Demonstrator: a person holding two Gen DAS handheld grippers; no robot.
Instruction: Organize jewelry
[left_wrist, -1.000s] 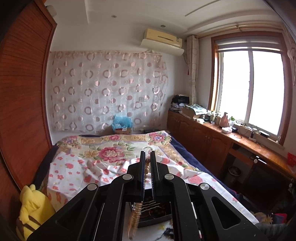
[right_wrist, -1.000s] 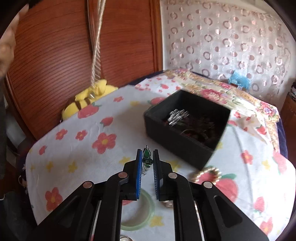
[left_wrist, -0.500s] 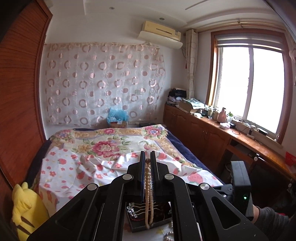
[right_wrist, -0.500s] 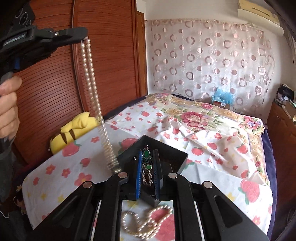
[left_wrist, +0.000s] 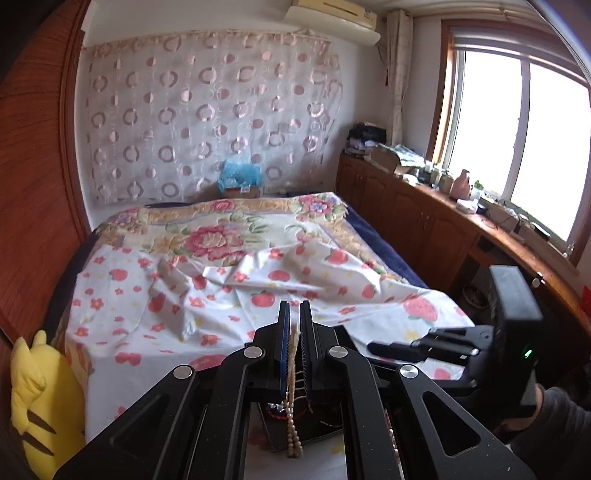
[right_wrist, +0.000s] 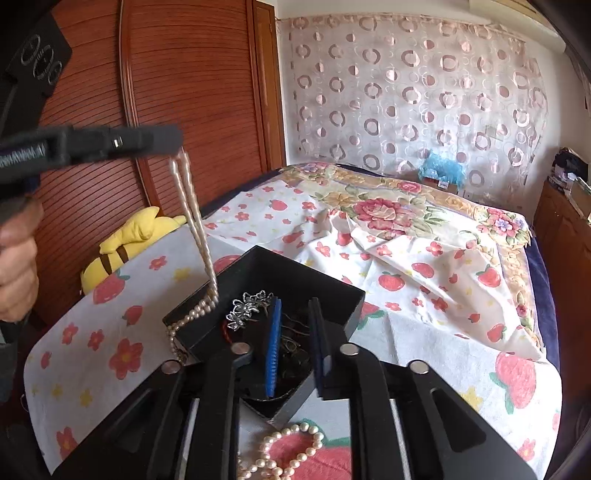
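A black jewelry box (right_wrist: 332, 291) stands on the strawberry-print sheet and holds a silver ornament (right_wrist: 249, 308) and dark tangled pieces. My left gripper (left_wrist: 294, 325) is shut on a long pearl necklace (right_wrist: 195, 221), which hangs down so its lower end lies over the box's left rim. The necklace also shows in the left wrist view (left_wrist: 291, 413), dangling above the box (left_wrist: 314, 428). My right gripper (right_wrist: 295, 317) is open and empty, directly over the box. Another pearl necklace (right_wrist: 288, 450) lies on the sheet in front of the box.
A yellow plush toy (right_wrist: 129, 240) lies at the bed's left edge by the wooden wardrobe (right_wrist: 166, 92). The flowered bedspread (right_wrist: 388, 206) stretches behind. A wooden counter (left_wrist: 461, 221) with clutter runs under the window at right.
My right gripper opened and the green pendant it held is gone from its jaws. My left gripper lowered the pearl necklace until its end draped on the box rim.
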